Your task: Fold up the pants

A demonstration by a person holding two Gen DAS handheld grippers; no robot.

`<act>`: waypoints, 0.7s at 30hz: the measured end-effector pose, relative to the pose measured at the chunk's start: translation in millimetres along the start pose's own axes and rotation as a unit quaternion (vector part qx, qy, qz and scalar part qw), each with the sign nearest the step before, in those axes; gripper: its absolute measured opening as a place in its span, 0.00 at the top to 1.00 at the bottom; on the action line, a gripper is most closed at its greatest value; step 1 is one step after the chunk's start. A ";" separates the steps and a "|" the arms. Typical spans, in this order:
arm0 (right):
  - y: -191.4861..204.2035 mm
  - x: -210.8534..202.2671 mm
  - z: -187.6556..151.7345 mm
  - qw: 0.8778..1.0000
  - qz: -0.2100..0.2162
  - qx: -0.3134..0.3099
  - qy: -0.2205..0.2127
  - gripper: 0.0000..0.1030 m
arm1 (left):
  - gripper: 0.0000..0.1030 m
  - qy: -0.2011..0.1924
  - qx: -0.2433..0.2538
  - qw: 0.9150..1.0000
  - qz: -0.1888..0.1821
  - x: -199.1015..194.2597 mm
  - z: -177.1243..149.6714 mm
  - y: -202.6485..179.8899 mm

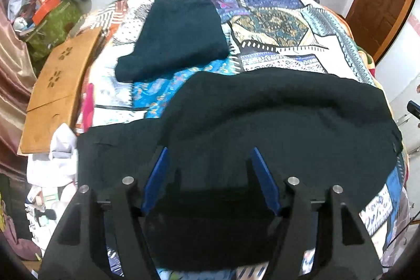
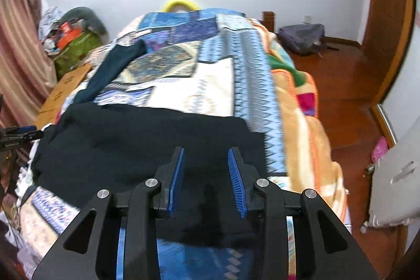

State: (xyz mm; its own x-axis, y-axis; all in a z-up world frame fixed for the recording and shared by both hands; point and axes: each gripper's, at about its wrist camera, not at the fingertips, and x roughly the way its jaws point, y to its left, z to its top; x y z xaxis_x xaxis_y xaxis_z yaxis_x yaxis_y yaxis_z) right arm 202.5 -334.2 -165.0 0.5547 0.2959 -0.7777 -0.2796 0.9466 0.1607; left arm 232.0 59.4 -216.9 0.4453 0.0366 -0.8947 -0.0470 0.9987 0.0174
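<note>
Black pants (image 1: 275, 122) lie spread crosswise over the near end of a bed covered by a patchwork quilt (image 1: 275, 25). My left gripper (image 1: 210, 150) hovers over them, blue pads wide apart, open, with only the cloth lying below. In the right wrist view the same pants (image 2: 131, 141) fill the near bed, and my right gripper (image 2: 206, 150) stands open above their right part, pads not pressing on anything. A second dark garment (image 1: 176, 41), folded, rests farther up the bed on the left and shows as a dark strip (image 2: 110, 70) in the right wrist view.
A brown wooden board (image 1: 57, 85) and a green bag (image 1: 55, 25) piled with clutter stand left of the bed beside a pink curtain (image 2: 18, 43). Right of the bed are a wooden floor (image 2: 341, 75), a grey backpack (image 2: 302, 38), pink slippers (image 2: 379, 148) and a grey panel (image 2: 393, 188).
</note>
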 end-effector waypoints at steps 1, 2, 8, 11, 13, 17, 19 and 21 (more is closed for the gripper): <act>-5.8 6.1 2.7 1.000 -0.004 0.000 0.003 0.70 | 0.37 0.004 0.002 1.000 0.001 4.3 0.3 -2.8; -9.9 12.6 5.1 1.000 -0.006 -0.001 0.007 0.70 | 0.37 0.010 0.006 1.000 0.004 11.9 2.5 -7.3; -27.5 48.4 14.7 0.999 -0.007 0.001 0.038 0.70 | 0.30 0.018 0.010 1.000 0.019 35.6 8.2 -19.5; -31.2 71.1 20.3 0.999 -0.004 -0.001 0.053 0.70 | 0.25 0.015 0.009 1.000 0.025 37.9 10.5 -18.5; -32.2 82.5 21.6 0.998 -0.003 -0.002 0.061 0.70 | 0.22 0.015 0.002 1.000 0.026 39.9 11.1 -16.2; -35.4 104.0 18.2 0.997 0.003 -0.005 0.077 0.70 | 0.16 0.010 -0.003 0.999 0.032 42.7 11.3 -14.8; -37.0 110.6 14.6 0.997 0.014 0.001 0.081 0.70 | 0.15 0.010 -0.007 0.999 0.034 43.6 11.2 -15.0; -39.6 109.7 12.7 0.997 0.031 0.009 0.077 0.71 | 0.13 0.008 -0.011 0.999 0.036 45.1 11.5 -14.3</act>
State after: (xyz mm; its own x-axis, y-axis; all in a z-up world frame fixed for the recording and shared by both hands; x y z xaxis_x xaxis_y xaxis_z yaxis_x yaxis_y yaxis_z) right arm 284.4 -337.6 -248.9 0.4095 0.3311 -0.8501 -0.2947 0.9299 0.2202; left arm 263.0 47.2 -252.3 0.4255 0.1068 -0.8986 -0.0978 0.9926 0.0717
